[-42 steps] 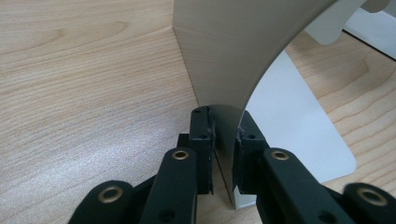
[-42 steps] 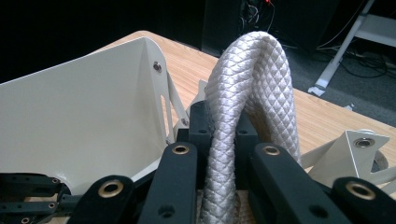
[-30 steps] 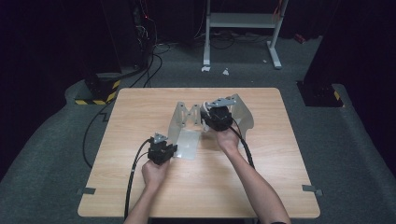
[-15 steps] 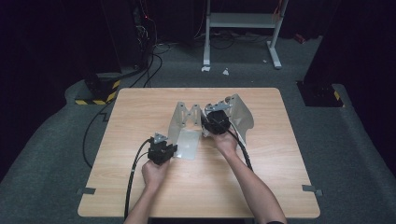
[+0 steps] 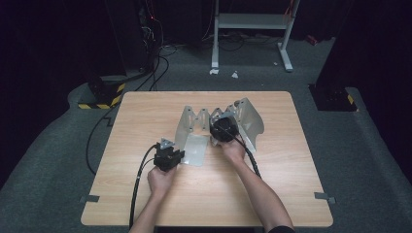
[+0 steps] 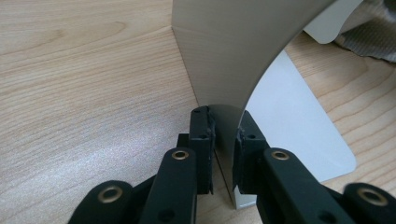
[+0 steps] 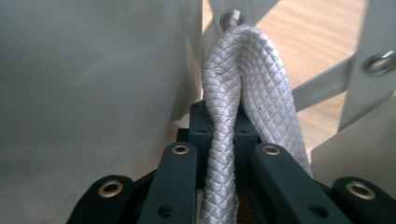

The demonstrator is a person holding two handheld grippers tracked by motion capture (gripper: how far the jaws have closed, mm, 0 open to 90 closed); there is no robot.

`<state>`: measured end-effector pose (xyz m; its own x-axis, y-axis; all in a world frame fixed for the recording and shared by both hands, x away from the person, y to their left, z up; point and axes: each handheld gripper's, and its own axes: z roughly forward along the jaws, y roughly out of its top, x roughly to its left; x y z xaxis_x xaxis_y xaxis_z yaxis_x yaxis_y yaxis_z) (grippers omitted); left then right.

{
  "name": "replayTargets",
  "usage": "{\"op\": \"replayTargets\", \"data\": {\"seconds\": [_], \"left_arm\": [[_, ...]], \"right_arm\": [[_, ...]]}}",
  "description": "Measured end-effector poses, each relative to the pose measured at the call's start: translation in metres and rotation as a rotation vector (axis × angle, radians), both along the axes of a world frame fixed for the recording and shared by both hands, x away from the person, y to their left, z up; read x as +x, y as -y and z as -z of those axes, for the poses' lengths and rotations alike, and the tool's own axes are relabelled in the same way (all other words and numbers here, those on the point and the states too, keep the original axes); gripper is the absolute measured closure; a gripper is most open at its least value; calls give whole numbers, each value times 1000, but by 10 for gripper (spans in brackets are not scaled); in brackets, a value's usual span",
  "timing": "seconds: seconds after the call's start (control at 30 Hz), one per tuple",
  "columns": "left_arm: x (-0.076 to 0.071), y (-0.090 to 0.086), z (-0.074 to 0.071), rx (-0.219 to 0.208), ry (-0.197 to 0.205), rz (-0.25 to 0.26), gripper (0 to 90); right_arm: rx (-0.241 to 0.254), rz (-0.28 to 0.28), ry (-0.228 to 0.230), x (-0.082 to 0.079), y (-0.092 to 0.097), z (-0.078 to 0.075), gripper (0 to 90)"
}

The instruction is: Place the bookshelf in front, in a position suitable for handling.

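One wooden table (image 5: pixel 145 194) here, and on it one folding metal rack (image 5: pixel 194 145). One white braided rope (image 7: pixel 243 74) too. Two grippers: the left gripper (image 5: pixel 167 156) and the right gripper (image 5: pixel 224 130).

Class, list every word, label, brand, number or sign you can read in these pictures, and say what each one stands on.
None: no readable text shows on the folding panel piece, the woven strap, the grippers or the table.
The yellow-and-black hazard stripes on the floor by the table's far left corner are a warning marking, without words.
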<state>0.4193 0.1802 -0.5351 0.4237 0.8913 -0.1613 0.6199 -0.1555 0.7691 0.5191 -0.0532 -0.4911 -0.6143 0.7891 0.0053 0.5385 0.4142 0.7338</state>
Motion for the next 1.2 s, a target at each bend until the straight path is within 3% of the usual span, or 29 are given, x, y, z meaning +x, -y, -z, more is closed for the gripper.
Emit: {"op": "replayTargets", "data": {"seconds": [0.07, 0.23, 0.4, 0.5, 0.67, 0.97, 1.2], "left_arm": [[0, 0, 0, 0, 0, 0, 802], [0, 0, 0, 0, 0, 0, 801], [0, 0, 0, 0, 0, 0, 801], [0, 0, 0, 0, 0, 0, 801], [0, 0, 0, 0, 0, 0, 801], [0, 0, 0, -1, 0, 0, 800], [0, 0, 0, 1, 1, 1, 800]], "right_arm": [[-11, 0, -15, 1, 0, 5, 836], [24, -11, -22, -1, 1, 4, 836], [79, -31, 12, -8, 3, -13, 837], [139, -43, 35, -14, 9, -29, 837], [176, -67, 87, -24, 14, -53, 837], [185, -104, 154, -40, 18, -76, 837], [175, -124, 159, -51, 19, -77, 837]]}}
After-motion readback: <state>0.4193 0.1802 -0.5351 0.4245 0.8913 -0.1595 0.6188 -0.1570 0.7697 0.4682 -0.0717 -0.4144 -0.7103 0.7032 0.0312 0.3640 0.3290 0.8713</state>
